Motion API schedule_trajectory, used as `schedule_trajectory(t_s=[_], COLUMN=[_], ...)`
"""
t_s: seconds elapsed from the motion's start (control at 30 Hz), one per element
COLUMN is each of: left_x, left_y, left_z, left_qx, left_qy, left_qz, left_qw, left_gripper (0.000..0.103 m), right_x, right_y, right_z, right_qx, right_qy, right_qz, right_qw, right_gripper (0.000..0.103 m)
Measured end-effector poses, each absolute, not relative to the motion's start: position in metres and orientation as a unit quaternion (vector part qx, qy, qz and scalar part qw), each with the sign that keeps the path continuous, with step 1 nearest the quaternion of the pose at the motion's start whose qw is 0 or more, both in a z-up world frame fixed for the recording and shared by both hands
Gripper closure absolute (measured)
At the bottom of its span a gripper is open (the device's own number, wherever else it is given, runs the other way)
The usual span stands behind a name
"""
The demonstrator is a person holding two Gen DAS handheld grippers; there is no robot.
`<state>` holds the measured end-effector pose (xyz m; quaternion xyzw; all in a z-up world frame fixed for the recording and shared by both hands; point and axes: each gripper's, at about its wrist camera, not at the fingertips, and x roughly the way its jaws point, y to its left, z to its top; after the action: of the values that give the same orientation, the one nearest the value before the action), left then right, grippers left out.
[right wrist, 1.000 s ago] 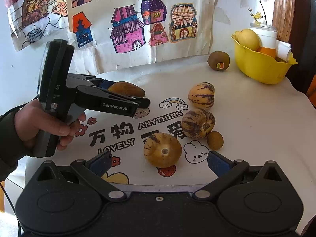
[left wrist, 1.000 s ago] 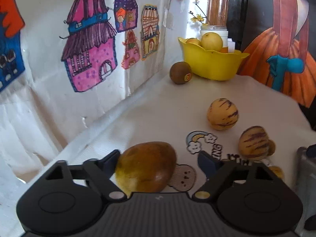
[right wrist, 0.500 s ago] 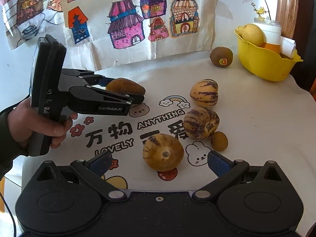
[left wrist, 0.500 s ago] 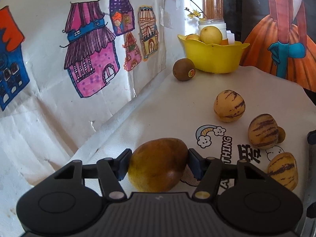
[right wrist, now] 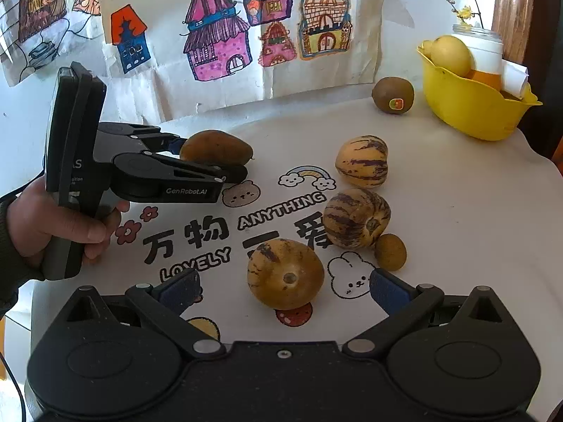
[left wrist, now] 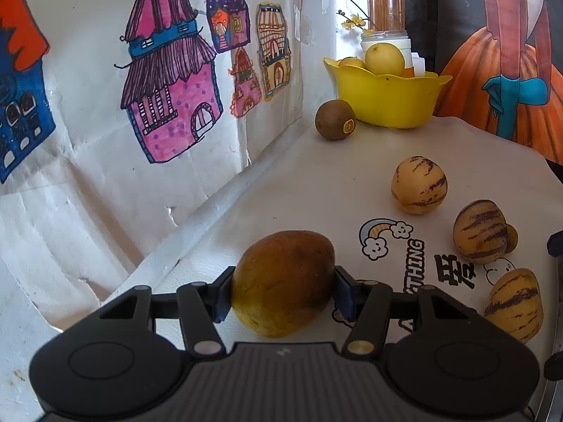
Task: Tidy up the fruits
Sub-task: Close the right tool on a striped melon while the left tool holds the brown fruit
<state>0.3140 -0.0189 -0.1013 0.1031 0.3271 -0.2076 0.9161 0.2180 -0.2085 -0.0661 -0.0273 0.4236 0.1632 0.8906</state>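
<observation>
Left wrist view
Left hand-held gripper [left wrist: 283, 290]: its jaws have just been closing, and both blue pads now press on the brown mango [left wrist: 283, 286].
Mango: it sits near, on the white worktop [left wrist: 306, 183], close to the wall. Its long side runs left to right, straight across from pad to pad.
Yellow bowl [left wrist: 387, 100]: it is far away at the back, up and to the right of the mango, with yellow fruit already inside.
Other fruit: a kiwi [left wrist: 335, 119] lies just beside the bowl. Three striped melons [left wrist: 419, 185] lie to the right.

Right wrist view
Right hand-held gripper [right wrist: 283, 290]: it is wide open and holds nothing. A striped melon [right wrist: 285, 273] lies between its pads, not touched.
Left hand-held gripper [right wrist: 207, 161]: a hand [right wrist: 52, 225] holds it on the left, clamped on the mango [right wrist: 216, 147].
Bowl [right wrist: 471, 105]: far right. I think the mango must go up and right to reach it.
Nearer hand: the left hand has the mango; the right is nearer the melons.
</observation>
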Motion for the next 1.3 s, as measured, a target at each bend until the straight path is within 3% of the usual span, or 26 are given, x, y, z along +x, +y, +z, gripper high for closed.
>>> schedule_trajectory(t_s=[0.8, 1.3], left_x=[0.305, 0.276], left_y=[-0.009, 0.001], left_z=[-0.095, -0.087], left_qx=[0.072, 0.066], left_qy=[0.323, 0.318], left_qz=[-0.205, -0.207], left_qw=[0.921, 0.923], left_gripper=[0.043, 0.043], right_x=[0.224, 0.244], right_y=[-0.207, -0.205], right_z=[-0.070, -0.084], right_qx=[-0.028, -0.020], right_qy=[0.429, 0.446], right_qz=[0.169, 0.179], right_qw=[0.887, 0.877], right_gripper=[0.001, 0.011])
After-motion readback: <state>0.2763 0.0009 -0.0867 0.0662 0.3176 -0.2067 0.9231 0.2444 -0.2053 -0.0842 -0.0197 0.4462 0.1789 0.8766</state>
